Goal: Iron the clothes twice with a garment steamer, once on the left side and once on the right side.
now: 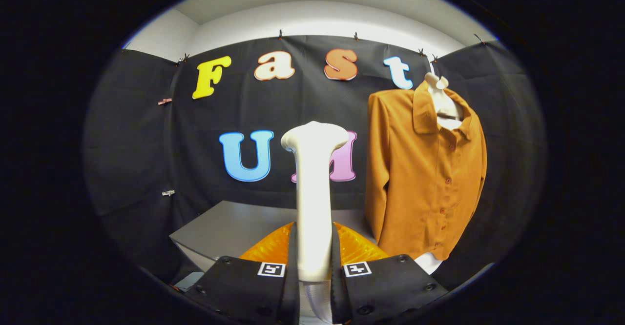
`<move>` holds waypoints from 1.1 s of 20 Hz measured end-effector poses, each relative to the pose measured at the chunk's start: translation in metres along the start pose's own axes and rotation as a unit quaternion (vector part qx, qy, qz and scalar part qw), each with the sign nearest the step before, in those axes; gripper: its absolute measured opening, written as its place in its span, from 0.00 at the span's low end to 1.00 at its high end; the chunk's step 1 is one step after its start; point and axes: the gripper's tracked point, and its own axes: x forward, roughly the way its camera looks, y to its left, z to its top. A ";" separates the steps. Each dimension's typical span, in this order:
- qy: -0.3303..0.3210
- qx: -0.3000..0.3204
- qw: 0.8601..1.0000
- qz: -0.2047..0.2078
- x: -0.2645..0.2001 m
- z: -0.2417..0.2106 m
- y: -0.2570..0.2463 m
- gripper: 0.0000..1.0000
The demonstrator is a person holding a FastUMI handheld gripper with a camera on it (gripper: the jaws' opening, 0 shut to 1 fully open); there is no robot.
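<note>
Tool (315, 266) apparently grips the upright steamer (312, 193); orange shirt (429, 178) hangs beyond, to the right.

My tongs (315, 266) are clamped on the handle of the garment steamer (312, 193), one finger pressing each side of it. The steamer stands upright between the fingers, its wide head at the top, level with the chest of the shirt. Off to the right and beyond the fingers, I see a brown button-up shirt (425, 178) hanging on a white mannequin bust (442, 98), well apart from the steamer head. A grey tabletop (229, 227) sits behind the steamer, to the left of the shirt.
</note>
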 end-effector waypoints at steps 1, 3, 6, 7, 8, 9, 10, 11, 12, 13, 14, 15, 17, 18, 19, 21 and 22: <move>-0.018 0.001 1.000 0.000 -0.006 0.012 -0.006 0.28; -0.056 -0.001 0.998 -0.004 -0.013 0.032 -0.023 0.29; -0.097 -0.005 0.995 -0.019 -0.022 0.052 -0.054 0.28; -0.102 -0.001 0.994 -0.026 -0.022 0.055 -0.066 0.28; -0.104 0.004 0.994 -0.033 -0.019 0.056 -0.076 0.28; -0.107 0.007 0.993 -0.041 -0.017 0.057 -0.088 0.28; -0.107 0.009 0.993 -0.051 -0.014 0.055 -0.101 0.28; -0.106 0.008 0.992 -0.061 -0.010 0.053 -0.114 0.28; -0.105 0.008 0.992 -0.071 -0.007 0.050 -0.126 0.28; -0.104 0.009 0.991 -0.080 -0.004 0.048 -0.138 0.28; -0.104 0.011 0.991 -0.086 -0.001 0.045 -0.148 0.28; -0.103 0.011 0.990 -0.091 0.003 0.043 -0.157 0.28; -0.094 0.012 0.990 -0.102 0.012 0.033 -0.172 0.28; -0.090 0.016 0.990 -0.104 0.017 0.029 -0.178 0.28; -0.087 0.020 0.990 -0.107 0.021 0.024 -0.183 0.28; -0.076 0.023 0.991 -0.111 0.030 0.012 -0.191 0.28; -0.073 0.023 0.991 -0.110 0.034 0.007 -0.192 0.28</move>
